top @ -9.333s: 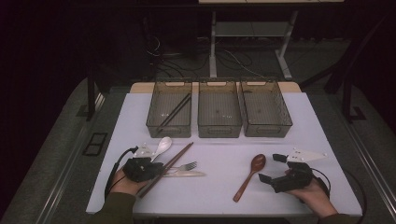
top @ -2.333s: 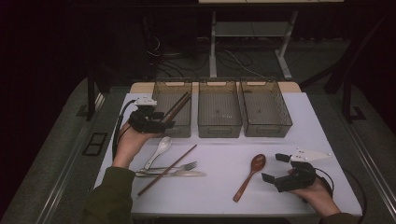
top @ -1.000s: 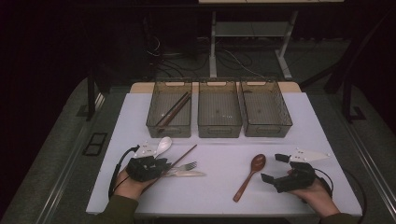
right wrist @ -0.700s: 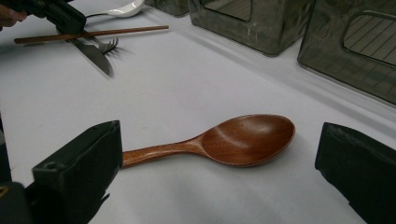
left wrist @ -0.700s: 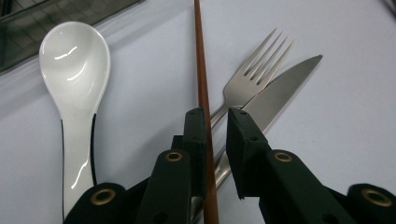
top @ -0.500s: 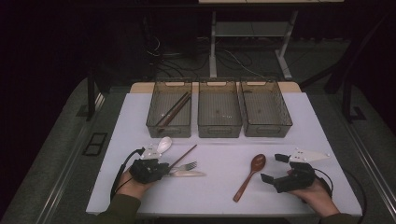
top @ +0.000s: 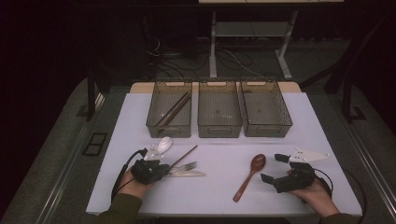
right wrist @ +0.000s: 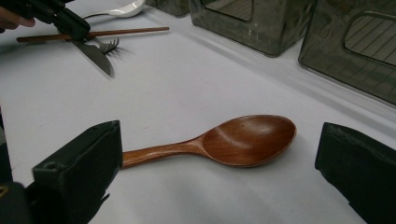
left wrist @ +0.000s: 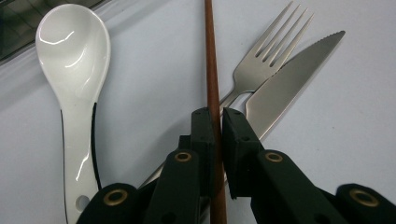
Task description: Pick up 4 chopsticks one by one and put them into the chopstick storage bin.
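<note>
Left gripper view: my left gripper (left wrist: pixel 216 135) has its jaws clamped on a brown chopstick (left wrist: pixel 211 60) lying on the white table (left wrist: pixel 355 116), between a white ceramic spoon (left wrist: pixel 74 70) and a fork (left wrist: pixel 268 60) overlapped by a knife (left wrist: pixel 289 84). In the high view, my right gripper (top: pixel 278 169) rests near the table's front edge, jaws spread wide, with a wooden spoon (top: pixel 250 176) just beside it.
</note>
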